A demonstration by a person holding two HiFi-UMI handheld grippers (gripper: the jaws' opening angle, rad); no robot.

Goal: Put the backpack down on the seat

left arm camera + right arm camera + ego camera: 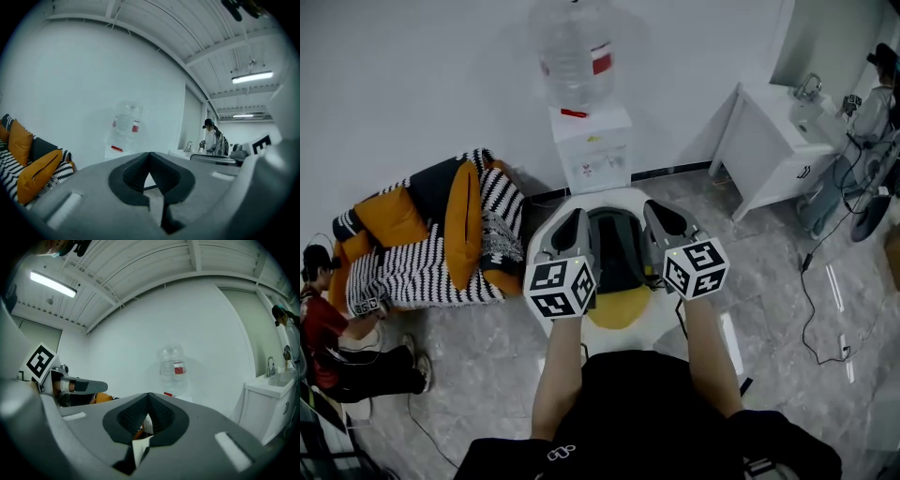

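Note:
In the head view the backpack point(617, 255), dark grey with a yellow lower part, lies on the round white seat point(551, 217) straight in front of me. My left gripper point(577, 221) hovers over the backpack's left side, and my right gripper point(658, 214) over its right side. Both are shut with nothing between their fingers. In the left gripper view the left gripper point(150, 155) has its jaws pressed together and points up at the wall. The right gripper point(149, 396) looks the same in its own view. Neither gripper view shows the backpack.
A water dispenser point(592, 145) with a big bottle point(574, 56) stands against the wall behind the seat. A sofa point(412, 272) with striped and orange cushions is at left, with a person point(337, 342) sitting beside it. A white sink cabinet point(773, 141) and floor cables point(811, 309) are at right.

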